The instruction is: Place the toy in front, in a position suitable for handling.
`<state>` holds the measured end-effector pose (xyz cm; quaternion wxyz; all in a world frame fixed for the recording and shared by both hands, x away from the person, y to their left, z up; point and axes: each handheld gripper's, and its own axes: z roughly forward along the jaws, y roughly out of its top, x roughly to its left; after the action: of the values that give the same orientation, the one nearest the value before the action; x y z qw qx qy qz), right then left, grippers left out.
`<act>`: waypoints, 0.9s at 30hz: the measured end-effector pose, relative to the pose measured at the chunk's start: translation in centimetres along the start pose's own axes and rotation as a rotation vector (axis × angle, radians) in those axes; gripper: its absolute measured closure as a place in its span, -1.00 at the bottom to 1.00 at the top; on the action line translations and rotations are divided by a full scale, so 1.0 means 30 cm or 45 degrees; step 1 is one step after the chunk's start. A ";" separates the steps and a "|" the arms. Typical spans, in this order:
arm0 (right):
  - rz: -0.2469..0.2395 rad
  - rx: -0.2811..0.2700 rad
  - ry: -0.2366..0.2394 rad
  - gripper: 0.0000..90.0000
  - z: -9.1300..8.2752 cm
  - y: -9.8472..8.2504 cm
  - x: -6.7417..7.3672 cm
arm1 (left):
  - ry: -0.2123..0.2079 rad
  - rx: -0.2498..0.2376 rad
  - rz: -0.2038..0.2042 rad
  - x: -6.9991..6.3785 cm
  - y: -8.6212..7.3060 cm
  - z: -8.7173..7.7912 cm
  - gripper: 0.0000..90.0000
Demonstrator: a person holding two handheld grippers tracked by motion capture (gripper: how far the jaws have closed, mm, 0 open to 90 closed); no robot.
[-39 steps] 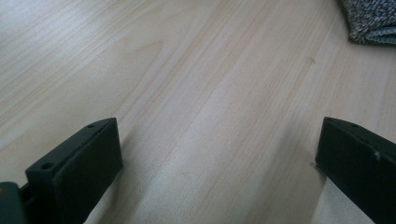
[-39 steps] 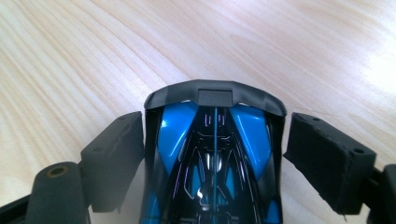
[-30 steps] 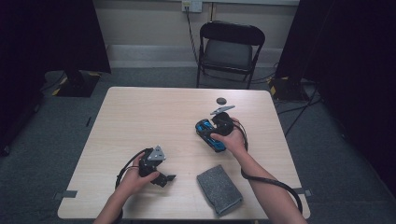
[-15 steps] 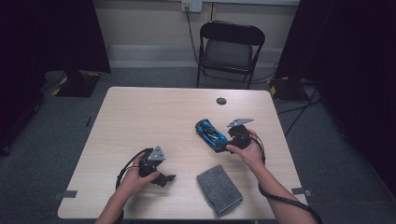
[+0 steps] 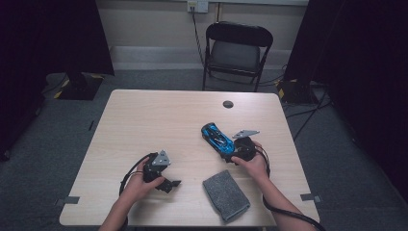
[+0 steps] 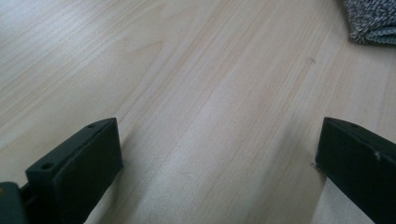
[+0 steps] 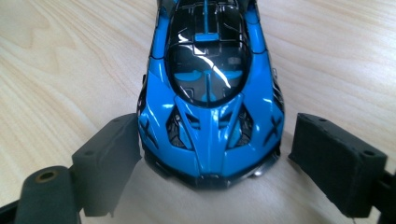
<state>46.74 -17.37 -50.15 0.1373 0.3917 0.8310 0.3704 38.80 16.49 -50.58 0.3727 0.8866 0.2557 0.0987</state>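
Pale wood-grain table (image 5: 159, 120) stood on grey carpet, with a black folding chair (image 5: 236, 48) behind it and dark curtains to both sides. A small dark disc (image 5: 228, 104) lay near the far edge; a grey cloth (image 5: 226, 195) lay near the front edge, between the two hands.

Risk, judged: the blue toy car (image 5: 218, 137) sat on wheels, so a one-sided touch could roll or yaw it out from between the jaws before any grip formed. In the right gripper view the left-hand jaw looked at or almost touching the bodywork, while the other stood apart, so closing from here would likely push the car sideways first. A grip on the tapered end could also slip off.

Right gripper (image 7: 212, 154): jaws open, holding nothing, straddling one end of the car (image 7: 210, 93), which pointed away along the jaw axis on the table's right half.

Left gripper (image 6: 219, 154): jaws wide open, empty, low over bare table, cloth corner (image 6: 373, 18) beyond.
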 end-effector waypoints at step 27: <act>-0.032 -0.037 -0.094 -0.48 0.011 -0.006 0.037 | -0.011 -0.048 -0.011 -0.036 0.020 -0.006 -0.34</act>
<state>46.07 -16.46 -50.44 0.1782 0.3928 0.8247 0.3658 38.04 15.68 -49.99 0.3908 0.8787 0.2562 0.0980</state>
